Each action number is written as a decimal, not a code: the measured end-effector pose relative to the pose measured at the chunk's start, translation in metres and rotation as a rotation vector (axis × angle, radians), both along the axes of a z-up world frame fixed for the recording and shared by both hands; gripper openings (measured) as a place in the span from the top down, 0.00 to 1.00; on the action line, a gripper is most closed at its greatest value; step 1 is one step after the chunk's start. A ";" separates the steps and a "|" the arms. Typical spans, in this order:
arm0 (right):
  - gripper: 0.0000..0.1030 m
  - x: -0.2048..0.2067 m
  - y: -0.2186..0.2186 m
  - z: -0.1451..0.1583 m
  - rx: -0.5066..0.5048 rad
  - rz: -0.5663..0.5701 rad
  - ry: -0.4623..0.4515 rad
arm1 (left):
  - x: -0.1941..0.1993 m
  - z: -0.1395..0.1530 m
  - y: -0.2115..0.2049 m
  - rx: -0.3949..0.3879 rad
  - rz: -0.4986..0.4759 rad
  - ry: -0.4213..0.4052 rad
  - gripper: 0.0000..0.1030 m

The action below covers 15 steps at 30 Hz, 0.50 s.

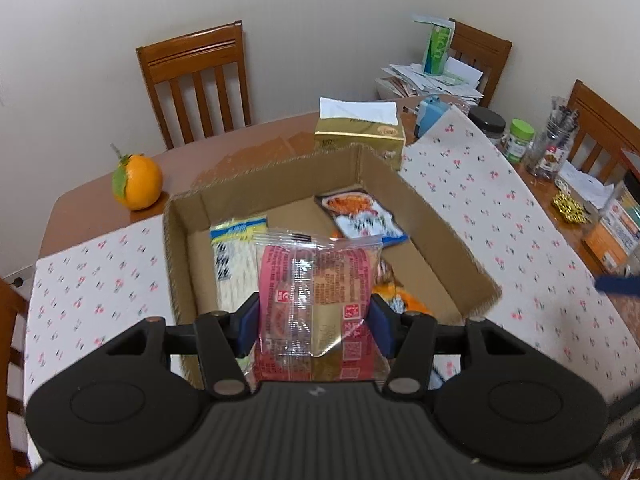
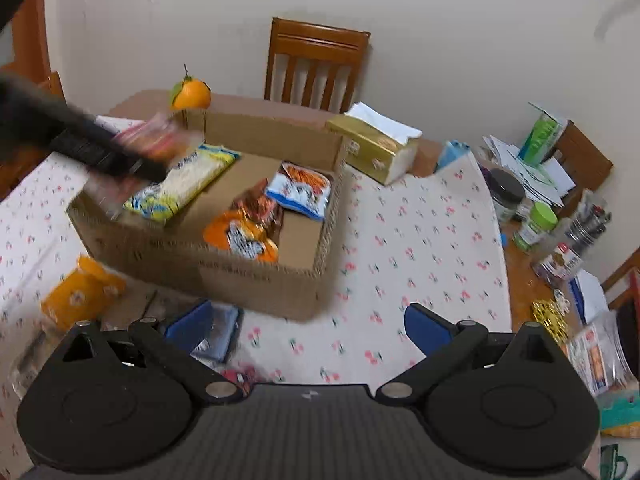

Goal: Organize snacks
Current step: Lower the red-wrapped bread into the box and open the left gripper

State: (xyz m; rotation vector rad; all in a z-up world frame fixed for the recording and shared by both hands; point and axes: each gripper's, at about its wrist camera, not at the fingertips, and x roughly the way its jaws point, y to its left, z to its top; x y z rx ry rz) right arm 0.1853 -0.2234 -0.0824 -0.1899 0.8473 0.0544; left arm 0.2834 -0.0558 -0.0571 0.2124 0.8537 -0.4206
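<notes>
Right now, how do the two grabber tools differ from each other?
The left gripper is clamped on a pink-and-clear snack packet, while the right gripper holds nothing, its blue pads spread wide. The left gripper hangs over the cardboard box; the right gripper is over the cherry-print tablecloth, beside the box. Both are the same black tool with blue pads and both point downward.

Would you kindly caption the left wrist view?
Left gripper holds a pink snack packet over the cardboard box.
</notes>
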 end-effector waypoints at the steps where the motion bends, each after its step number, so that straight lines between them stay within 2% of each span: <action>1: 0.00 -0.003 -0.002 -0.001 0.003 -0.007 0.004 | 0.005 -0.001 -0.002 -0.004 0.002 0.004 0.47; 4: 0.00 -0.010 -0.008 -0.002 0.012 -0.031 0.011 | 0.019 -0.005 -0.008 -0.025 0.024 0.004 0.46; 6: 0.00 -0.013 -0.012 -0.002 0.016 -0.048 0.015 | 0.024 -0.005 -0.009 -0.038 0.044 -0.007 0.32; 7: 0.00 -0.015 -0.014 -0.002 0.020 -0.052 0.014 | 0.024 -0.004 -0.009 -0.041 0.052 -0.018 0.20; 8: 0.00 -0.017 -0.015 -0.001 0.023 -0.056 0.013 | 0.023 -0.002 -0.010 -0.034 0.061 -0.034 0.15; 10: 0.00 -0.020 -0.017 -0.001 0.023 -0.061 0.015 | 0.019 0.003 -0.010 -0.017 0.067 -0.069 0.14; 15: 0.00 -0.023 -0.018 -0.003 0.030 -0.046 0.022 | 0.005 0.010 -0.003 -0.004 0.072 -0.067 0.13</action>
